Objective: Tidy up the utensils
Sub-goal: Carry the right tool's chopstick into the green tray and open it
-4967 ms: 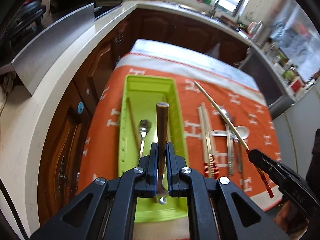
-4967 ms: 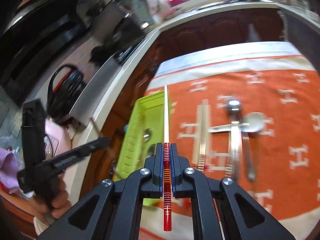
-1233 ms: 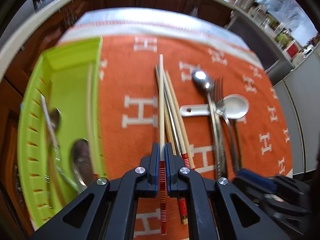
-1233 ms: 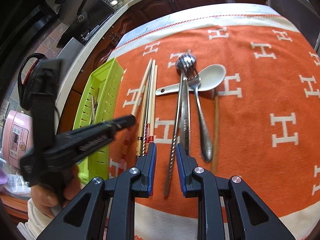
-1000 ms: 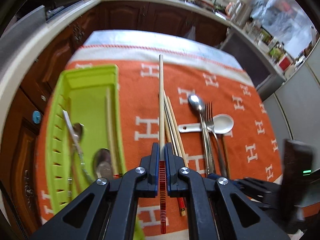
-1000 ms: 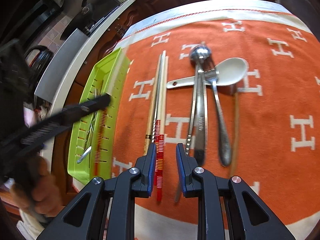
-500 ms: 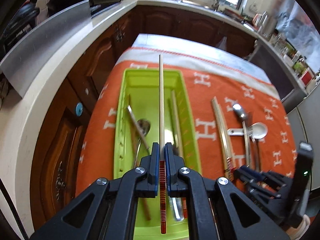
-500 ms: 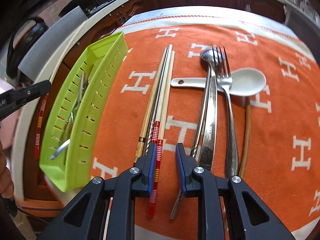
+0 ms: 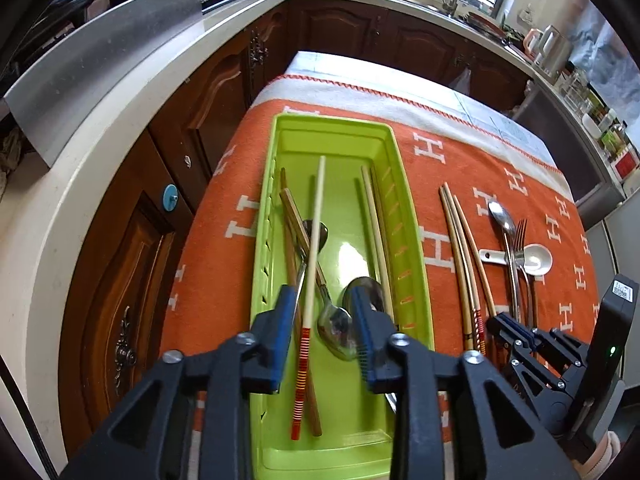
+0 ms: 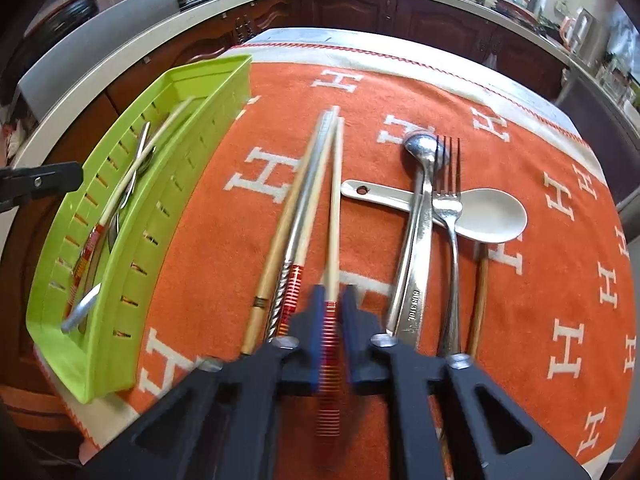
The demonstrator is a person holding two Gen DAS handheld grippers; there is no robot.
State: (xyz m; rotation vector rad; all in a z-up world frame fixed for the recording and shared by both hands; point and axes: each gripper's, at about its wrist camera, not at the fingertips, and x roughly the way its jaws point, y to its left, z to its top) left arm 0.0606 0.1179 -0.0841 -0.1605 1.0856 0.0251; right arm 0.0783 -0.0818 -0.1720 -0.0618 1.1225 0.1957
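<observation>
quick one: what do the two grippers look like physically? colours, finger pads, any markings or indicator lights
Both match: the left gripper and right gripper have matte black triangulated truss-style finger arms with open cutouts, silver screw heads at the joints, and blue fingertip pads; the pads' inner faces look ribbed. In the left wrist view, the right gripper's black body carries a small green indicator light and a white label. No cables or sleeves are visible.

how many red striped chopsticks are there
3: tray chopstick lying in the green tray, cloth chopstick on the orange cloth, held chopstick in the right hand-held gripper. Another's end in the tray is hidden.
</observation>
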